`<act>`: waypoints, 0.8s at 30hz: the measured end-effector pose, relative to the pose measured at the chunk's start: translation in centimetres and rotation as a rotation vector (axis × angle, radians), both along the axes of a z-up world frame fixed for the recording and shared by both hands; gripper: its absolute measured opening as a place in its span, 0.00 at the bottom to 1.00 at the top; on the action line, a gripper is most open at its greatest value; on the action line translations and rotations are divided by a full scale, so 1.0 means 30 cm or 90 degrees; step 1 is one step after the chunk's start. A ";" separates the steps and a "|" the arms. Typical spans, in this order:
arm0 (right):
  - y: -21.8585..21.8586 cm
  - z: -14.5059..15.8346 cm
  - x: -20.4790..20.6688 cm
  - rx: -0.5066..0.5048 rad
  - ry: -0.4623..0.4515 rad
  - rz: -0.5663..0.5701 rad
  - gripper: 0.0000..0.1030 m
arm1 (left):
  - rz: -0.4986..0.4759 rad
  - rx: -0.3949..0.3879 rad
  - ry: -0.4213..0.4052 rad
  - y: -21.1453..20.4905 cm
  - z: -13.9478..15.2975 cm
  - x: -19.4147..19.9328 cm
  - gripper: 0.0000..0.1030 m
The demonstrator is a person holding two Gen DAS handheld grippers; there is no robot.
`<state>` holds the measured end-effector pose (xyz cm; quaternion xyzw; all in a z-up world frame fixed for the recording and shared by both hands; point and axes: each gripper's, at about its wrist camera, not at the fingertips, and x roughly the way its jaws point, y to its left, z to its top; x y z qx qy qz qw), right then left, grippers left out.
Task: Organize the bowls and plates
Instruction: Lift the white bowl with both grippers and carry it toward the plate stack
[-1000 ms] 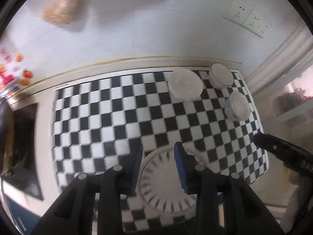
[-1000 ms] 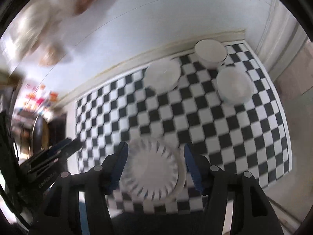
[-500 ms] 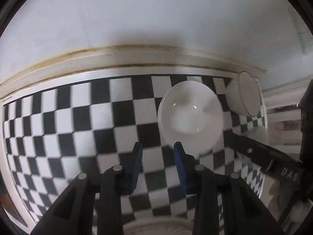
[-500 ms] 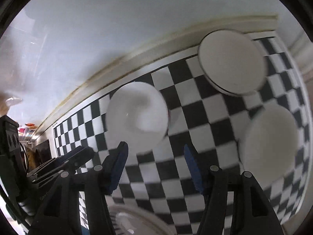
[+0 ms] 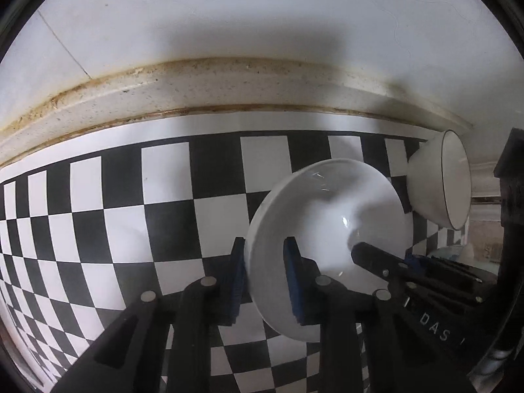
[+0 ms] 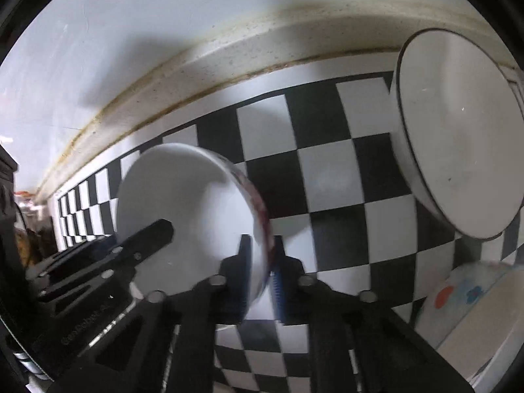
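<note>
So we have barely begun: both grippers, left [image 5: 263, 281] and right [image 6: 260, 271], have jaws closed on opposite rims of one white bowl [image 5: 330, 229] at frame centre. Two bowls, rimmed [image 6: 458, 137] and patterned [image 6: 471, 294], wait at right, unstacked.

Bowls: 3 total. 1 plain white bowl [image 5: 330, 229] w/ both grippers at its rim; same one in right-wrist view [image 6: 193, 216]. 1 black-rimmed white bowl [image 5: 442, 180], also [image 6: 458, 137]. 1 bowl w/ coloured print [image 6: 468, 298], lower right, partly cut off. Grippers: 2, left gripper [image 5: 263, 281] & right gripper [image 6: 260, 278]. Checkered mat [image 5: 114, 213]: 1. Plates: can't tell.
</note>
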<state>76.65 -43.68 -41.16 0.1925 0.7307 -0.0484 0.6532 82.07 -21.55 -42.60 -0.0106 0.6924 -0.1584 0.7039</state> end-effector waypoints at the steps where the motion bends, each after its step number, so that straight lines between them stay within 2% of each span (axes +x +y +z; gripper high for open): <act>1: 0.001 -0.001 -0.002 -0.002 0.000 0.006 0.10 | 0.006 -0.002 0.003 0.001 0.002 -0.002 0.20; 11: 0.046 0.031 -0.037 -0.003 -0.016 0.045 0.11 | 0.017 0.015 -0.024 -0.037 0.061 -0.086 0.20; 17: 0.065 0.122 -0.085 0.000 -0.044 0.061 0.10 | 0.018 0.007 -0.053 -0.032 0.183 -0.178 0.20; 24: 0.083 0.288 -0.239 -0.002 -0.084 0.078 0.11 | -0.004 0.002 -0.092 -0.032 0.342 -0.328 0.20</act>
